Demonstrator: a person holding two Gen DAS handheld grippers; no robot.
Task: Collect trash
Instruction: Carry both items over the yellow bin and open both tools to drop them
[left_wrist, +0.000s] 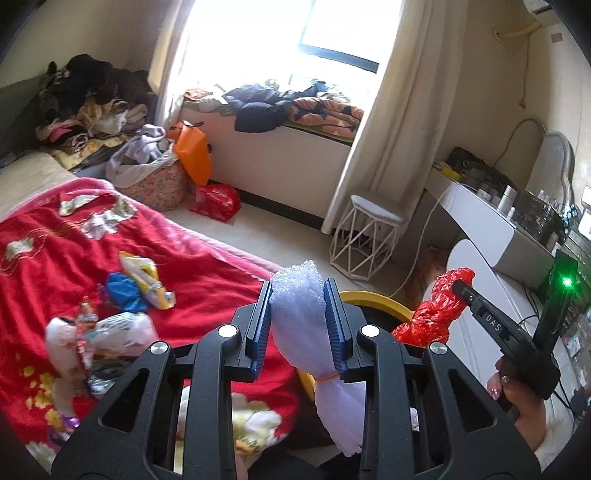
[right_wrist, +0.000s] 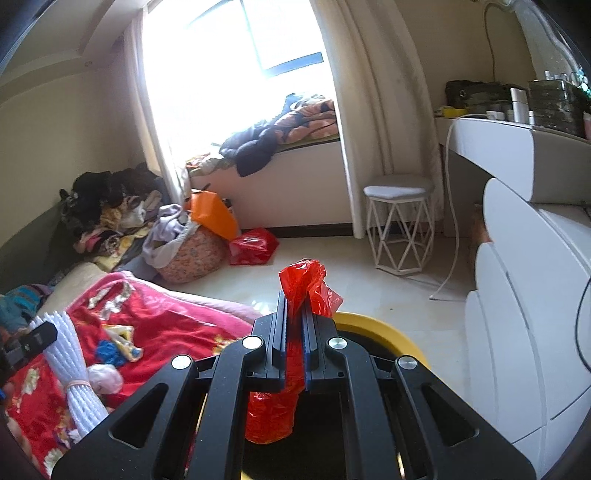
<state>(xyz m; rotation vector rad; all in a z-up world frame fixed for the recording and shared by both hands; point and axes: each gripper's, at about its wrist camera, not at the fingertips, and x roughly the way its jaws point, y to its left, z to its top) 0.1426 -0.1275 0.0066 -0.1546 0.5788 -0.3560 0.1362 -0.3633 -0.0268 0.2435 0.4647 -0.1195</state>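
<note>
White foam netting (left_wrist: 299, 295) is clamped between the pads of the left gripper (left_wrist: 298, 325); a red plastic bag (right_wrist: 295, 302) is pinched in the nearly closed right gripper (right_wrist: 294, 332). Both are held above the yellow-rimmed bin (right_wrist: 373, 328), not yet dropped. Beyond, several wrappers (left_wrist: 144, 277) are left on the red blanket (left_wrist: 55, 243).

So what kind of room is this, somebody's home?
Most likely a lived-in bedroom. A bed with a red floral blanket has wrappers strewn on it, clothes are heaped on the window seat between long curtains, and a white dressing table with a small stool stands by the wall.
</note>
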